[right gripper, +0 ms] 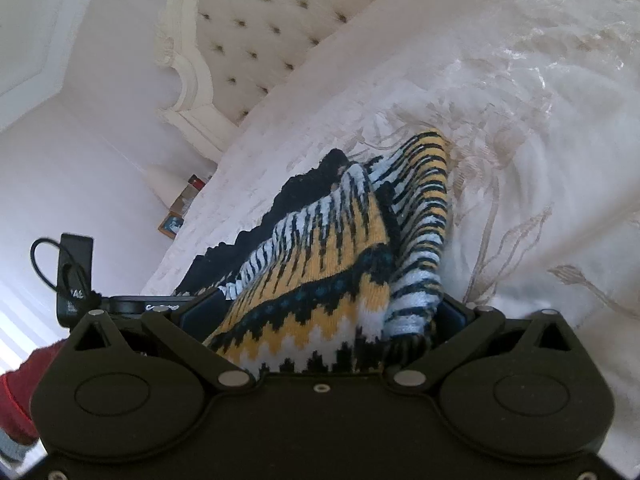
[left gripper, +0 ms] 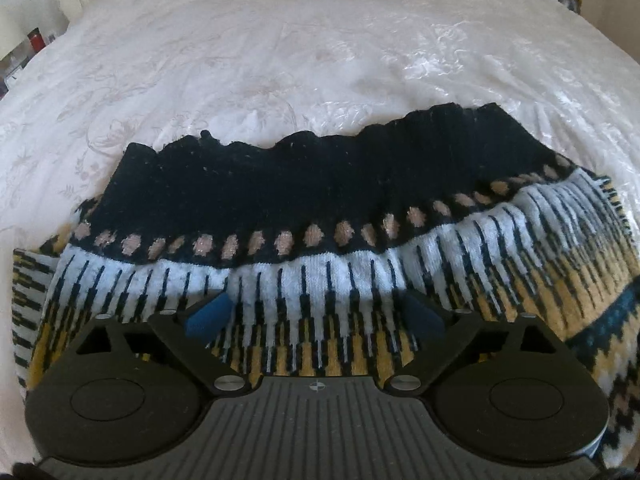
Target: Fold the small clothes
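A small knitted sweater (left gripper: 320, 216) with a black ribbed hem, tan dots and white, yellow and black stripes lies on the white bedspread (left gripper: 280, 60). My left gripper (left gripper: 318, 314) stands wide open just over the sweater's striped part, with its blue pads (left gripper: 210, 314) apart. In the right wrist view the same sweater (right gripper: 320, 264) bunches up between the fingers of my right gripper (right gripper: 320, 316), whose pads are mostly hidden by the cloth. Whether the right jaws press on the cloth does not show.
The bedspread (right gripper: 520, 120) spreads far around the sweater. A tufted cream headboard (right gripper: 260, 32) stands at the bed's end. A bedside table with a lamp (right gripper: 164, 184) and small items sits beside the bed. A red sleeve (right gripper: 20, 396) shows at the lower left.
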Tool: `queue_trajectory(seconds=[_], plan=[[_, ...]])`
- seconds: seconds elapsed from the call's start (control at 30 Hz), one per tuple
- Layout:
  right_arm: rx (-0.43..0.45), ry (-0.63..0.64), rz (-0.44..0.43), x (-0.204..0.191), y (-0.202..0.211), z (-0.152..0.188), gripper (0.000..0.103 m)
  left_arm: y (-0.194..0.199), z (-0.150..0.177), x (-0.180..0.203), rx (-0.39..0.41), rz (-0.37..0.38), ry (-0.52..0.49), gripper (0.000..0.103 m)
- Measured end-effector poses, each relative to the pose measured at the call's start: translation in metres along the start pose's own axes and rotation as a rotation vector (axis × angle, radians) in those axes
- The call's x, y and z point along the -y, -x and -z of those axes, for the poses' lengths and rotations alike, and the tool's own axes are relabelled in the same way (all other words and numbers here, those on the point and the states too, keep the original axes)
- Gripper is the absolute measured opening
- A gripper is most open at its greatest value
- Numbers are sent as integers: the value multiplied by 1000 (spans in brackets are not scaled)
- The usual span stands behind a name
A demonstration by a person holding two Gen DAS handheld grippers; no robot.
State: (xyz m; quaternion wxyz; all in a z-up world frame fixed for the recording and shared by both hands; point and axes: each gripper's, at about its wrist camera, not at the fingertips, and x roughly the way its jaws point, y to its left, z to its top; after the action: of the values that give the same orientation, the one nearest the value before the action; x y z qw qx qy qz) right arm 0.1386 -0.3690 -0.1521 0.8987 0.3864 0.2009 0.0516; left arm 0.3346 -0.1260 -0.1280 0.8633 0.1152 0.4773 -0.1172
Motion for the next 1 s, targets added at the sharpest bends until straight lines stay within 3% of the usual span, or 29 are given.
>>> queue_trajectory(seconds=[0.33,0.67,1.0], plan=[[13,20,-1,-3,3,7,103,-6,1,0,28,12,13,103],[9,11,-2,-3,4,7,103,-5,4,1,41,-4,13,103],[-105,-104,-46,8,-6,-21,103,-5,4,0,43,-6,13,103]])
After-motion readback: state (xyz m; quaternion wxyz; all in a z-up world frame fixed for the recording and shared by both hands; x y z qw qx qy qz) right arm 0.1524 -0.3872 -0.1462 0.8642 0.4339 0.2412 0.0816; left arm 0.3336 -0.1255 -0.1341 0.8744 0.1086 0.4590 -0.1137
